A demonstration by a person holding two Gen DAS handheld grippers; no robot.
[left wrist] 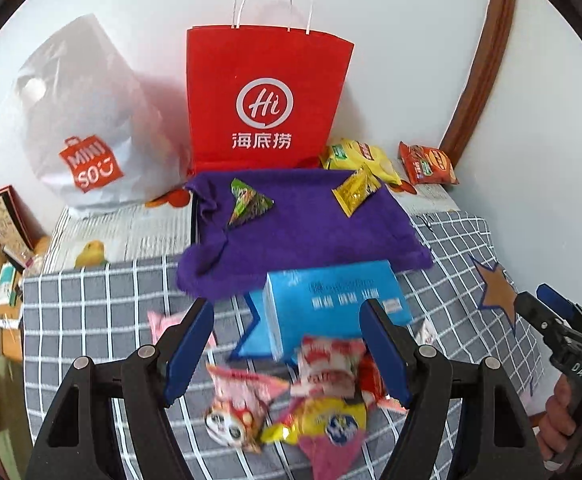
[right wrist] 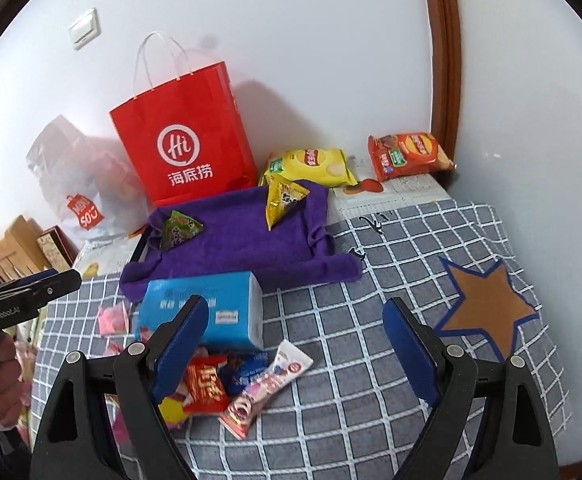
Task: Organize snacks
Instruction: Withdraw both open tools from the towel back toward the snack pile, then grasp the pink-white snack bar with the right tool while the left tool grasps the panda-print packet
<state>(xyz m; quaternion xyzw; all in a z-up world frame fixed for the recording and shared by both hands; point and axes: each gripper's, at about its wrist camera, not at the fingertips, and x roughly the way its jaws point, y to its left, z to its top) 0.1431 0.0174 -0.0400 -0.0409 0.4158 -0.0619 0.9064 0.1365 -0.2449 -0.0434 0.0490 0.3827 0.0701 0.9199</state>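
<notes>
Both your grippers are empty: the left gripper (left wrist: 287, 354) hangs with jaws apart over the pile of snack packets (left wrist: 311, 400) on the checked bench (left wrist: 91, 312), and the right gripper (right wrist: 297, 344) stands wide beside it. Two packets already lie on the purple cloth tray (left wrist: 303, 220), likely the sorting spot, behind the blue box (left wrist: 331, 304).

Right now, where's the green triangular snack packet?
In both wrist views, the green triangular packet lies on the purple cloth, left part, in front of the red paper bag.
</notes>
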